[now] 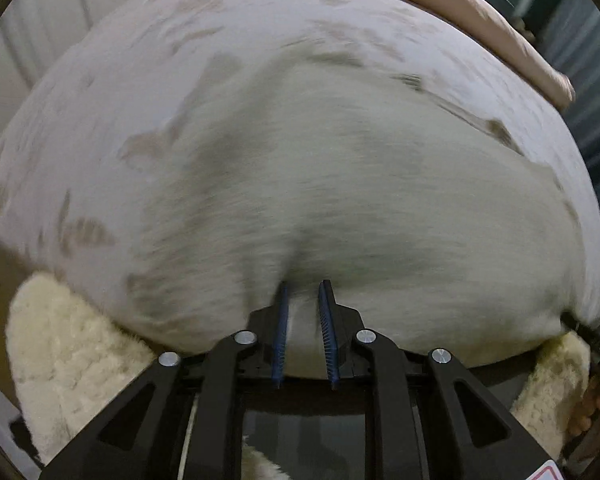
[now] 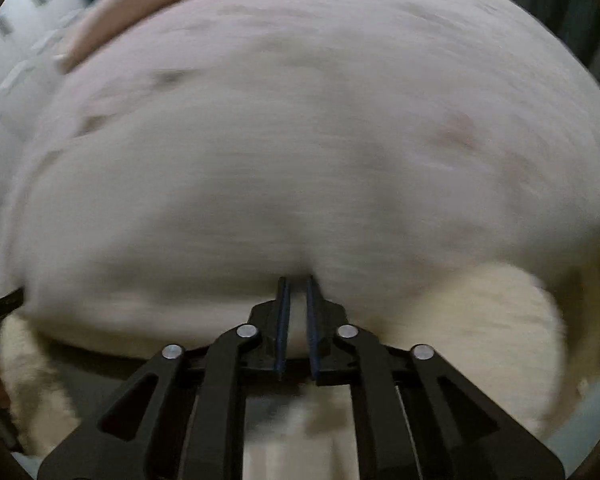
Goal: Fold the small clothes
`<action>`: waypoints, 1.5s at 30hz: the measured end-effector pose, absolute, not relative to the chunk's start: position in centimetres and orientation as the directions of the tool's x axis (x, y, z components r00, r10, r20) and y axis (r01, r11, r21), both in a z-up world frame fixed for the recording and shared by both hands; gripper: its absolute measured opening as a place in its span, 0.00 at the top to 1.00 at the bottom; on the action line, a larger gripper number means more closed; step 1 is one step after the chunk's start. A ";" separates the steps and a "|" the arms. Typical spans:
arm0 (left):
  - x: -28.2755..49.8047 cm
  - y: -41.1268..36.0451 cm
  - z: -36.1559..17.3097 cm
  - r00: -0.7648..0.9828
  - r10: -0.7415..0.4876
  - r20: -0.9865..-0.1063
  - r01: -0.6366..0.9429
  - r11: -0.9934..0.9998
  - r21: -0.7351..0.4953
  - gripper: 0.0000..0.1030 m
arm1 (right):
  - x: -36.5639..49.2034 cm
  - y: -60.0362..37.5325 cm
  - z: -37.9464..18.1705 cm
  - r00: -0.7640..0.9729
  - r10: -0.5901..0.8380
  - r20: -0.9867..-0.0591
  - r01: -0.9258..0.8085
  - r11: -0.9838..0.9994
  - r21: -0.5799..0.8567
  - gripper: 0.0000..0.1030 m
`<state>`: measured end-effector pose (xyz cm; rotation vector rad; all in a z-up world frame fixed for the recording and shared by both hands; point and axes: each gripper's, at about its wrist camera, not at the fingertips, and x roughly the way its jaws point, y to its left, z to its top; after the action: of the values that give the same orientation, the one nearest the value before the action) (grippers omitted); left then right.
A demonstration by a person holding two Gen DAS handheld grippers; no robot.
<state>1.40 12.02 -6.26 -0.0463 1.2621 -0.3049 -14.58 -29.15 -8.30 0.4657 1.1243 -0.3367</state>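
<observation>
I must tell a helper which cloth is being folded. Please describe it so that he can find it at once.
On the bed covered by a pale patterned sheet lies a smooth off-white garment. Both the left gripper and right gripper pinch its near edge. Unlike the fluffy cream fleece beside it, it is plain.

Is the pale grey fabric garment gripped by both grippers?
Yes. Pale grey fabric garment puckers between left gripper and right gripper pads.

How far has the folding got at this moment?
Done: no finished fold is visible. In hand: the left gripper and the right gripper each pinch the near edge of the pale garment, which is spread over the fleecy cream surface. Left: carrying that edge over and laying it flat.
</observation>
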 end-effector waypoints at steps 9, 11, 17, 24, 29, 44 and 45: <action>1.5 11.4 -6.3 0.285 -0.222 -0.932 0.195 0.966 -0.171 0.86 | -17.0 -31.8 -8.0 0.421 -0.034 -0.906 0.567 0.790 0.234 0.57; 1.7 11.1 -6.5 0.284 -0.222 -0.933 0.195 0.966 -0.170 0.86 | -16.2 -31.6 -9.2 0.410 0.018 -0.912 0.560 0.785 0.267 0.58; 1.6 11.4 -6.4 0.276 -0.228 -0.934 0.189 0.965 -0.180 0.86 | -17.5 -30.9 -3.8 0.578 -0.004 -0.816 0.509 0.783 0.357 0.88; 1.7 11.0 -6.9 0.285 -0.210 -0.935 0.181 0.970 -0.163 0.86 | -16.5 -30.8 -8.3 0.361 -0.099 -0.927 0.501 0.859 0.104 0.89; 1.6 11.4 -6.8 0.284 -0.223 -0.932 0.175 0.968 -0.179 0.85 | -16.9 -31.4 -6.4 0.386 -0.120 -0.915 0.572 0.809 0.135 0.83; 1.1 11.1 -6.9 0.313 -0.204 -0.928 0.188 0.971 -0.150 0.85 | -7.0 -20.2 -7.1 0.408 0.168 -0.897 0.284 0.911 0.300 0.83; 1.0 11.0 -6.9 0.315 -0.205 -0.927 0.188 0.971 -0.150 0.85 | -6.8 -19.5 -8.3 0.390 0.151 -0.909 0.283 0.919 0.274 0.83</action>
<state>1.02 11.04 -6.91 -0.0152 1.2233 -0.2587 -6.83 -19.53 -8.27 0.4205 1.1775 -0.0873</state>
